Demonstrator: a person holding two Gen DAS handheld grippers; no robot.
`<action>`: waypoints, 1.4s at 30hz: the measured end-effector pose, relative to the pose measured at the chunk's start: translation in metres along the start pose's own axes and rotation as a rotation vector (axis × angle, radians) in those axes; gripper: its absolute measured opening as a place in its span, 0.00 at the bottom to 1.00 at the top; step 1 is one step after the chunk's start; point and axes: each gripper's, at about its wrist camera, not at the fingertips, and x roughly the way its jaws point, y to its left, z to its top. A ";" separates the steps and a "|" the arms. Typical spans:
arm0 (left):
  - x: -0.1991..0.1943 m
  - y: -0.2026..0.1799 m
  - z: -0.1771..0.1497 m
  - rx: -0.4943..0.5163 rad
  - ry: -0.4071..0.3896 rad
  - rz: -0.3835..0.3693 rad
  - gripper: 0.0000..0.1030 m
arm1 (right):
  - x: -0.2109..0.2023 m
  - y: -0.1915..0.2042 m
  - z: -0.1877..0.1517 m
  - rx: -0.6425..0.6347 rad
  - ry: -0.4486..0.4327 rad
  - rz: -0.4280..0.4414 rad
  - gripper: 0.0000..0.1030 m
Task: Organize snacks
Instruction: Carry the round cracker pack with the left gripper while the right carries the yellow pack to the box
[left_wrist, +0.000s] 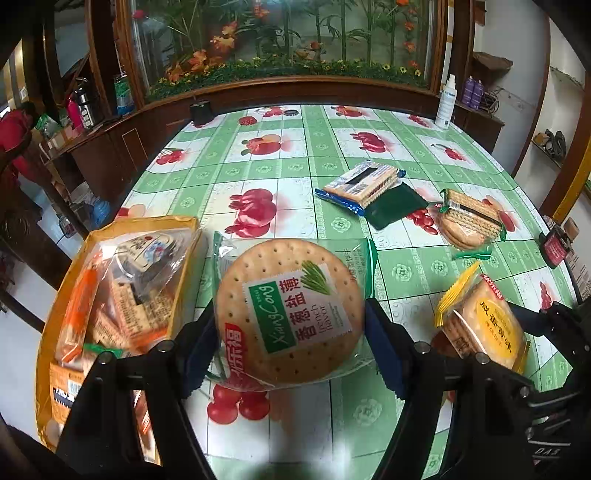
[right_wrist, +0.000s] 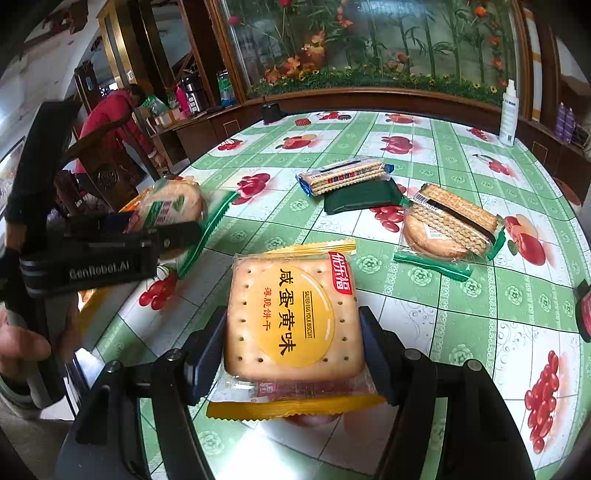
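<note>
My left gripper (left_wrist: 290, 332) is shut on a round green-labelled biscuit pack (left_wrist: 290, 310), held above the table's left edge beside an orange snack bag (left_wrist: 118, 295) that holds several packets. My right gripper (right_wrist: 293, 343) is shut on a square yellow salted egg yolk biscuit pack (right_wrist: 293, 317). In the right wrist view the left gripper (right_wrist: 110, 251) appears at the left with its round biscuit pack (right_wrist: 171, 205). The yellow pack (left_wrist: 480, 325) shows at the right of the left wrist view. On the table lie a blue cracker pack (right_wrist: 345, 175) and a green-wrapped biscuit pack (right_wrist: 448, 225).
A dark green pouch (right_wrist: 360, 197) lies under the blue pack. A white spray bottle (right_wrist: 509, 112) stands at the far right edge of the green fruit-print tablecloth (right_wrist: 461, 325). A person in red (right_wrist: 114, 122) bends by the wooden counter at the left. A red-black device (left_wrist: 554, 247) sits at the table's right edge.
</note>
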 end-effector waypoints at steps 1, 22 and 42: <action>-0.002 0.001 -0.002 -0.001 -0.005 0.001 0.73 | -0.001 0.001 0.000 0.000 -0.002 0.001 0.66; -0.032 0.029 -0.016 -0.039 -0.068 0.033 0.73 | -0.005 0.026 0.013 -0.037 -0.035 0.034 0.66; -0.063 0.165 -0.059 -0.221 0.006 0.129 0.73 | 0.068 0.136 0.076 -0.204 0.002 0.271 0.66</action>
